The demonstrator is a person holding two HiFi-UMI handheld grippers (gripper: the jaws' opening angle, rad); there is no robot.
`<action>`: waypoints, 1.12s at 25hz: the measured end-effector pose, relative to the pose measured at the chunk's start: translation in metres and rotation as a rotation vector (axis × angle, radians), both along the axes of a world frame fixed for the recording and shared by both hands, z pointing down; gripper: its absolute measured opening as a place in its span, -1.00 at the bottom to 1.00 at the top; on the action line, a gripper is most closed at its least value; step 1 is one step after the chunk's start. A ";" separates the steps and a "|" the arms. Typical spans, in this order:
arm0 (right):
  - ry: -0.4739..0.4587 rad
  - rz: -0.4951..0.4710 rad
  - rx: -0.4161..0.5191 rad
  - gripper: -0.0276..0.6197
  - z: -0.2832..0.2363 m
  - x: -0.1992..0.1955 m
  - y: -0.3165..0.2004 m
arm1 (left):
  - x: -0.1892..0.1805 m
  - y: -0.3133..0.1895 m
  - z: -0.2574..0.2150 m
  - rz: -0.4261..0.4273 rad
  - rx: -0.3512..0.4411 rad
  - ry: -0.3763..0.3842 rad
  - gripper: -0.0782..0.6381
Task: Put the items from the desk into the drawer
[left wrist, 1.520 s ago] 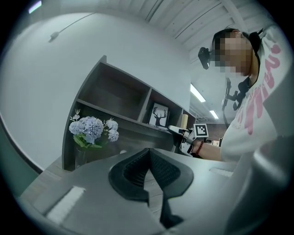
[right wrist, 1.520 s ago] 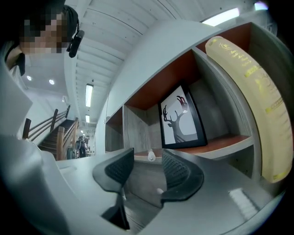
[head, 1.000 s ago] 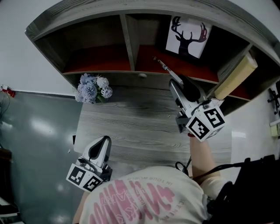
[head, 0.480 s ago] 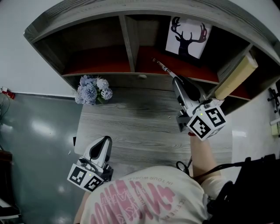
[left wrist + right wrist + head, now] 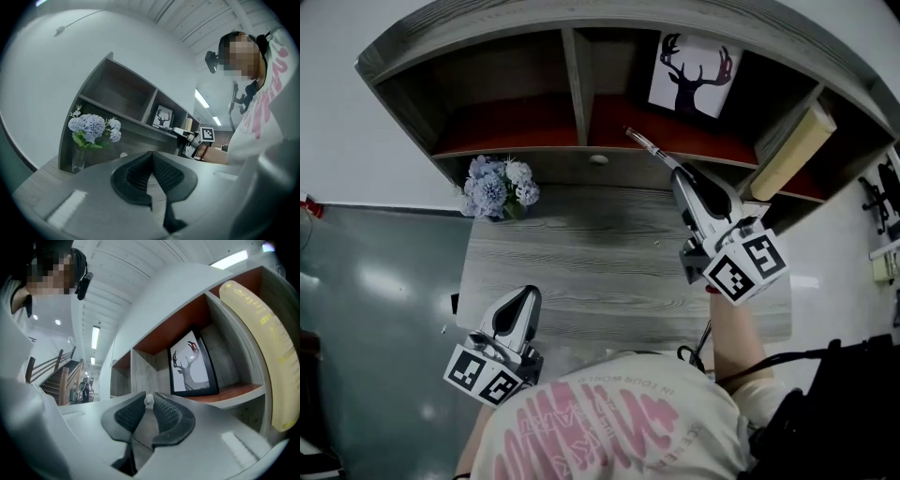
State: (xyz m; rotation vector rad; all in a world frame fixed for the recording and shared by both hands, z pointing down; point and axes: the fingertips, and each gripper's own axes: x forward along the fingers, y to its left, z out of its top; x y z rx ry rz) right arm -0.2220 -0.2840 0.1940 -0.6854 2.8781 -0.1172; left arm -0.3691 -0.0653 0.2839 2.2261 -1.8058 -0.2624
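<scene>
- Step in hand, as I read it: picking up the first item. The right gripper (image 5: 678,172) has a pen (image 5: 642,142) by one end. The rest of the pen sticks out past the jaw tips toward the shelf unit (image 5: 516,131), over the back edge of the desk (image 5: 581,253).
- Right gripper state: the jaws have just been closing with the pen between them, and now they're clamped on it. In the right gripper view you can see the pen's little round end (image 5: 148,401) pinched right at the tips of the pads (image 5: 166,413). It's a narrow grip, with only a slim gap further back.
- Left gripper (image 5: 525,292): parked at the near edge of the desk, well apart from everything. Its own view shows the jaws closed tip to tip with nothing in them, so it's idle.
- The catch: the drawer (image 5: 572,171) under the shelf looks closed to me, with its small knob (image 5: 598,159) just beside the pen tip.
- So my guess is the next move has to be getting that drawer open. The free left gripper seems the obvious one for the knob, but it'd need to open up first.
- After that, the pen goes over the opening and gets let go. It's held out at the very end, so it could swing or slip if it bumps anything.
</scene>
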 end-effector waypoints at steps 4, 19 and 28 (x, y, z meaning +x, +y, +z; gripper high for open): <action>0.027 -0.033 0.058 -0.74 -0.011 0.003 0.035 | 0.008 0.008 -0.004 0.038 0.026 -0.002 -0.73; 0.071 -0.082 0.091 -0.74 -0.019 0.019 0.210 | 0.046 0.094 -0.034 0.204 0.126 -0.021 -0.73; 0.141 -0.010 0.059 -0.74 0.001 0.053 0.301 | 0.080 0.154 -0.030 0.321 0.139 -0.001 -0.73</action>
